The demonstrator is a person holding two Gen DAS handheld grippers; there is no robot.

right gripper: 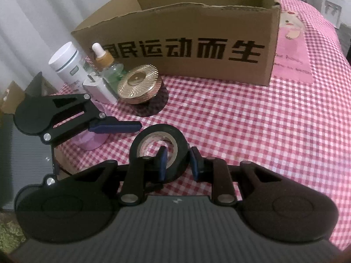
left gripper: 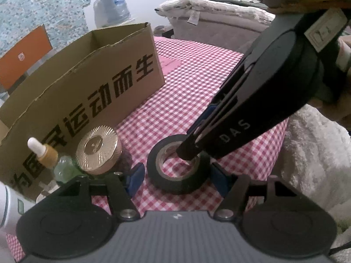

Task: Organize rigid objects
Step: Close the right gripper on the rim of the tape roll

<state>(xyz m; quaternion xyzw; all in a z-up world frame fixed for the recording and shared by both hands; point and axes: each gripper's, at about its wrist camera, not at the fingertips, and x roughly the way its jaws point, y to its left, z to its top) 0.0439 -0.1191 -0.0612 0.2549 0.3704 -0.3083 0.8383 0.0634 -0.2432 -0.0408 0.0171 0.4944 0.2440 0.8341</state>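
The roll of black tape (right gripper: 159, 151) lies on the red-and-white checked cloth (right gripper: 252, 131), caught between both tools at once. The right gripper (right gripper: 178, 161) is clenched on the roll's wall: one blue pad sits inside the cardboard core, the other presses the outer black face on the side nearest that camera. In the left wrist view the roll of black tape (left gripper: 177, 164) sits between the left gripper (left gripper: 177, 179) and its two blue pads, which flank it on either side; the left one shows a sliver of cloth between itself and the roll, and at the right one I cannot tell whether it touches. Well beyond the roll stands an open cardboard box (right gripper: 186, 43) with black printed characters on its front wall. Before the box's left end cluster a gold ridged jar lid (right gripper: 138, 83), a dropper bottle (right gripper: 105, 63) with a white bulb, a white canister (right gripper: 65, 65) and a small white box (right gripper: 98, 87); none of them crowds the roll. A pale pink object (right gripper: 92, 141) lies under the left gripper's arm. The right gripper slants steeply down into the roll from the upper right of the left wrist view.
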